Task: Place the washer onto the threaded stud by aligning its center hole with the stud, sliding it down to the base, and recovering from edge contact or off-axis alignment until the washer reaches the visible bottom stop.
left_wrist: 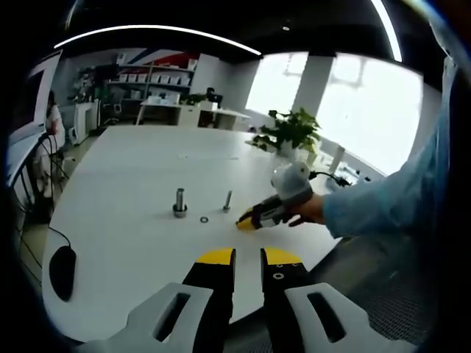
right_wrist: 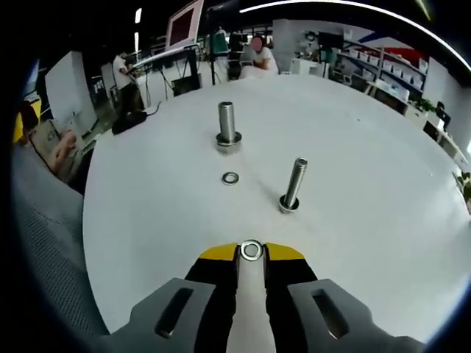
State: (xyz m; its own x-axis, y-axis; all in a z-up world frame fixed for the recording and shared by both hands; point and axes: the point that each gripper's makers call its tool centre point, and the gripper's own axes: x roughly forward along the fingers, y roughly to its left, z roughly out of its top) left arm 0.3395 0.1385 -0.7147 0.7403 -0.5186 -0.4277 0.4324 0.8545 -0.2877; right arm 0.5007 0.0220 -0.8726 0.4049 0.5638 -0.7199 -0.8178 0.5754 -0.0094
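right hand-held gripper (right_wrist: 251, 252) pinches a washer (right_wrist: 251, 250) near the threaded stud (right_wrist: 293, 184).

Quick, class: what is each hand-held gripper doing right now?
Left hand-held gripper: open, holding nothing.
Right hand-held gripper: shut on a washer, pinched at its yellow tips.

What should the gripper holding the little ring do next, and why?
Probably carry the washer forward and up, over the top of the threaded stud. The right gripper already pinches it at its tips, but the stud stands ahead, apart from it, so hole and stud aren't lined up yet.
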